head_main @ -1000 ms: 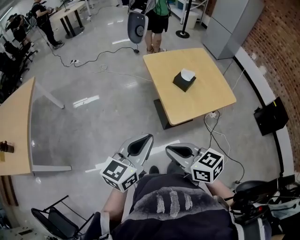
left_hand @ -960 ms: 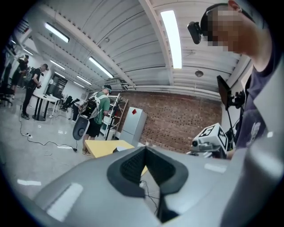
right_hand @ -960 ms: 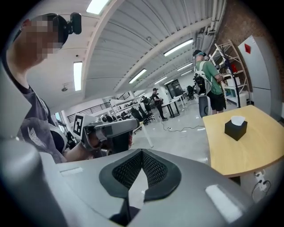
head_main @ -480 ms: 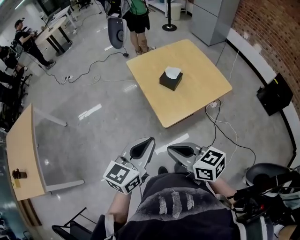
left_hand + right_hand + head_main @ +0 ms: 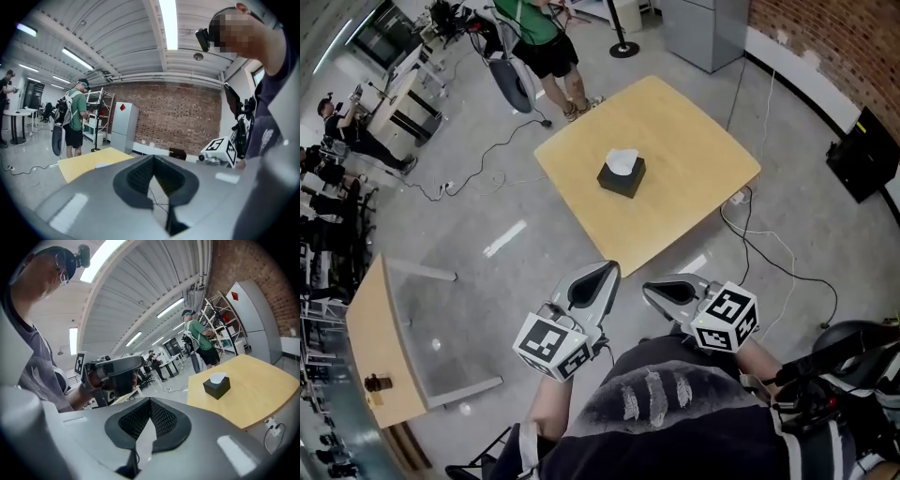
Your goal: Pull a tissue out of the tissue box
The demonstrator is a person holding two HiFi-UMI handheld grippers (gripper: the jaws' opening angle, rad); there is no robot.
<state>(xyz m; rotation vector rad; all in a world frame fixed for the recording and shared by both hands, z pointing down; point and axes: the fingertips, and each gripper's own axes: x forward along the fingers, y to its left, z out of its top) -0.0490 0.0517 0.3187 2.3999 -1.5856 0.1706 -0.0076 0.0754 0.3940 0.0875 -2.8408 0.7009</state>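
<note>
A black tissue box [image 5: 622, 175] with a white tissue [image 5: 623, 160] sticking up from its top stands near the middle of a light wooden table [image 5: 703, 155]. Both grippers are held in front of the person's body, well short of the table's near edge. My left gripper [image 5: 604, 273] is shut with nothing in it. So is my right gripper [image 5: 653, 289]. In the right gripper view the tissue box [image 5: 216, 386] sits far beyond the closed jaws, up and to the right. The left gripper view shows only the table [image 5: 86, 161] past its closed jaws.
A person in a green shirt [image 5: 534, 37] stands at the table's far side. Cables [image 5: 750, 230] trail on the floor by the table's right corner. A black box [image 5: 872, 150] sits against the brick wall, a grey cabinet [image 5: 703, 28] at the back, another table [image 5: 380, 342] to the left.
The table and tissue box have come closer and shifted left in the head view as the person walks towards them. Both grippers stay shut and side by side.
</note>
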